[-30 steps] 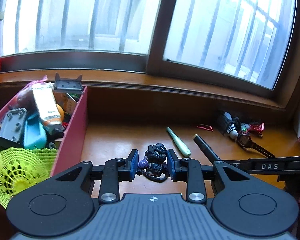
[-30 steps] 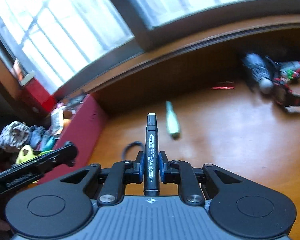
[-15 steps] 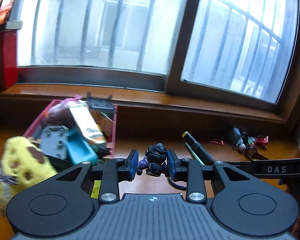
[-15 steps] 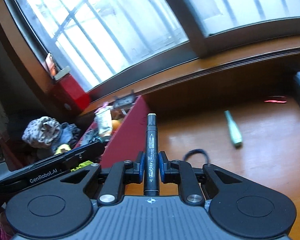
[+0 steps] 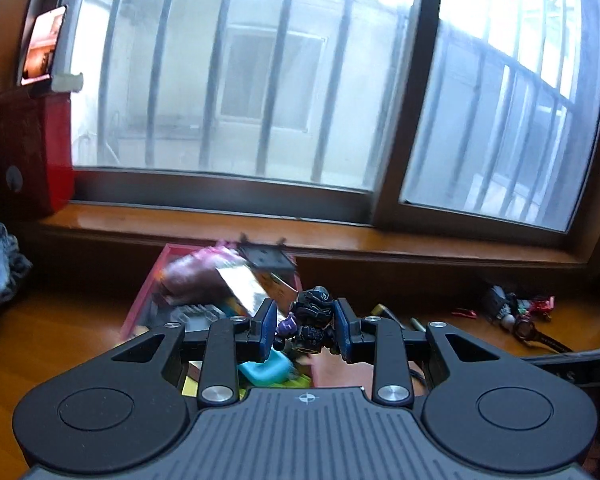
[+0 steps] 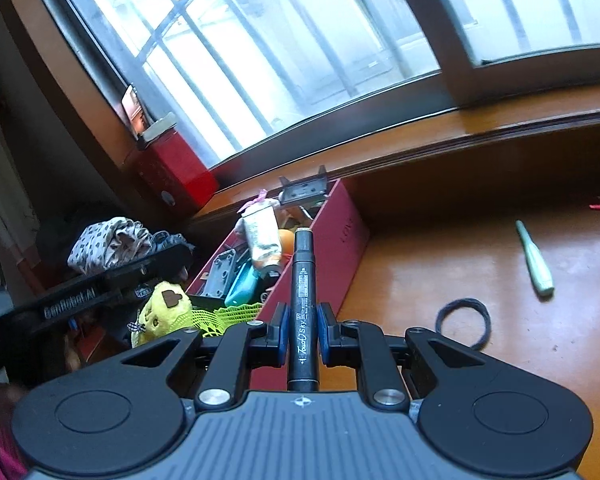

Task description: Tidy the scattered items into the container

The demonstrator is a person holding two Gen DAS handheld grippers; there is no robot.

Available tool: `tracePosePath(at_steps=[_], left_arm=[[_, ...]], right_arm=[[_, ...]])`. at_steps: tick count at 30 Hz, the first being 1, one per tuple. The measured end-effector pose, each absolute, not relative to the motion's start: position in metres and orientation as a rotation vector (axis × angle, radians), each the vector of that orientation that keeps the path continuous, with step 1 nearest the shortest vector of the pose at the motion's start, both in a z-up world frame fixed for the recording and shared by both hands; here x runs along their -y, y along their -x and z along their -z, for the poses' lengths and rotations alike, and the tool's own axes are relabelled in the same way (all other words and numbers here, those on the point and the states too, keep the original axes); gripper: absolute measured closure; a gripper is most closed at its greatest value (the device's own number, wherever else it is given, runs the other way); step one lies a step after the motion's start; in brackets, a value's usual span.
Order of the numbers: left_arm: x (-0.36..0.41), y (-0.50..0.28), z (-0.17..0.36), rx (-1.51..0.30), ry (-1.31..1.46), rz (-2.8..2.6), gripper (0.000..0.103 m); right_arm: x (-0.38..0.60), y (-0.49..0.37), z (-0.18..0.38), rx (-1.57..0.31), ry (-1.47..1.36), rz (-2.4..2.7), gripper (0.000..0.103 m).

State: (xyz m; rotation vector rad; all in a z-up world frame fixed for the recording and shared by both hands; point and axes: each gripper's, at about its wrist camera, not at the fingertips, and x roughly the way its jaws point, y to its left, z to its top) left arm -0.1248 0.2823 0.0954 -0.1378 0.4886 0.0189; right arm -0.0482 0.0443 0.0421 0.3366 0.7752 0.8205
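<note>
My left gripper [image 5: 306, 328] is shut on a small black and purple toy figure [image 5: 312, 318] and holds it in the air above the red box [image 5: 140, 308]. My right gripper [image 6: 303, 330] is shut on a black marker [image 6: 303, 280], whose tip points over the right wall of the same red box [image 6: 340, 248]. The box is full of items, among them a white tube [image 6: 262, 236], a teal case [image 6: 242, 284] and a yellow plush toy [image 6: 166, 312]. The left gripper body [image 6: 100, 284] shows at the left of the right wrist view.
On the wooden table lie a green pen [image 6: 534, 260], a black hair tie [image 6: 464, 322], a red clip [image 5: 464, 313], a shuttlecock [image 5: 500, 306] and a watch [image 5: 534, 330]. A window sill [image 5: 340, 240] runs behind. Clothes [image 6: 116, 240] lie left of the box.
Both grippers have risen and moved left toward the red box, each still holding its item. The hair tie stays on the table.
</note>
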Motion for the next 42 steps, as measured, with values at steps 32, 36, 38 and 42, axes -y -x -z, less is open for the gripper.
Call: tracePosePath(at_steps=[32, 36, 38, 42], left_arm=[[-0.293, 0.117, -0.072, -0.513, 0.179, -0.139, 0.0], [-0.287, 0.116, -0.074, -0.508, 0.172, -0.117, 0.0], [-0.284, 0.115, -0.075, -0.505, 0.168, -0.106, 0.0], [-0.278, 0.113, -0.078, -0.5, 0.159, -0.085, 0.0]], right_arm=[[-0.055, 0.095, -0.007, -0.91, 0.402, -1.175, 0.041], [-0.048, 0.103, -0.005, -1.004, 0.503, -1.282, 0.044], [-0.047, 0.1, -0.007, -1.048, 0.53, -1.311, 0.048], [-0.051, 0.099, -0.008, -1.07, 0.623, -1.366, 0.047]])
